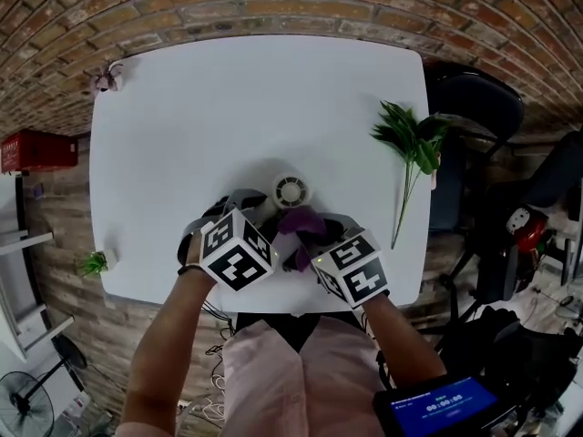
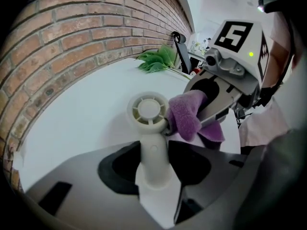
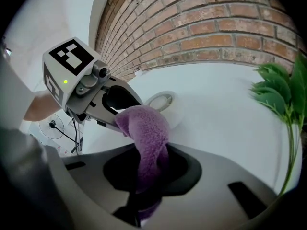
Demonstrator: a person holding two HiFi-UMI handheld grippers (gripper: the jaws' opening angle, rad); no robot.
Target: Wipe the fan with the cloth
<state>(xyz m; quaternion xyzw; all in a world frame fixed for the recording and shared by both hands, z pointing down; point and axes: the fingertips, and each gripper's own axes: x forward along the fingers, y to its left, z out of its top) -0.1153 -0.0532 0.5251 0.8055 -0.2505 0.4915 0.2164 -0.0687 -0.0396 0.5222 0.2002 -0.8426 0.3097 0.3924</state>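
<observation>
A small white hand-held fan [image 1: 290, 191] stands near the front of the white table [image 1: 228, 107]. My left gripper [image 2: 154, 161] is shut on the fan's handle [image 2: 153, 152], and the round fan head [image 2: 148, 110] points away from it. My right gripper [image 3: 148, 169] is shut on a purple cloth [image 3: 146, 133]. The cloth [image 2: 188, 115] presses against the right side of the fan head. In the head view the cloth [image 1: 301, 221] sits just below the fan, between my left gripper [image 1: 242, 206] and right gripper [image 1: 317, 233].
A green leafy sprig [image 1: 412, 144] lies at the table's right edge. A small pink object [image 1: 107, 78] sits at the far left corner and a tiny green plant [image 1: 94, 263] at the near left corner. A black chair [image 1: 478, 107] stands to the right. A brick wall surrounds the table.
</observation>
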